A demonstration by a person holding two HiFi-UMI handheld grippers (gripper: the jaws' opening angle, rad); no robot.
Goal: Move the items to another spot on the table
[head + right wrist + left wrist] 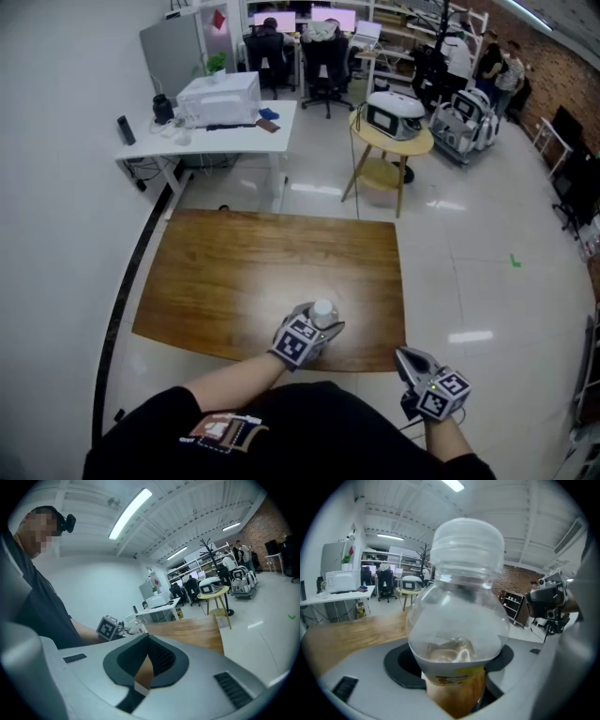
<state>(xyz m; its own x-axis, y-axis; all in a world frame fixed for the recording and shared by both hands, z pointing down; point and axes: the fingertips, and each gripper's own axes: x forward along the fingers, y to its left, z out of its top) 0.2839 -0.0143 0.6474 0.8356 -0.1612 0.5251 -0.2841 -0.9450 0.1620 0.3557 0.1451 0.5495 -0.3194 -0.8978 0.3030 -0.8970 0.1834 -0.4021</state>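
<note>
A clear plastic bottle (323,312) with a white cap stands near the front edge of the wooden table (234,272). My left gripper (314,328) is shut on it. In the left gripper view the bottle (459,616) fills the middle, upright between the jaws, with a yellow label and a little liquid low down. My right gripper (405,354) hangs off the table's front right corner, jaws together and nothing in them. From the right gripper view (147,660) the left gripper's marker cube (108,627) and the bottle (133,626) show at the left.
Beyond the table stand a white desk (211,131) with a printer, a small round yellow table (389,141) with a device on it, office chairs and several people at the back. White floor surrounds the table; a wall runs along the left.
</note>
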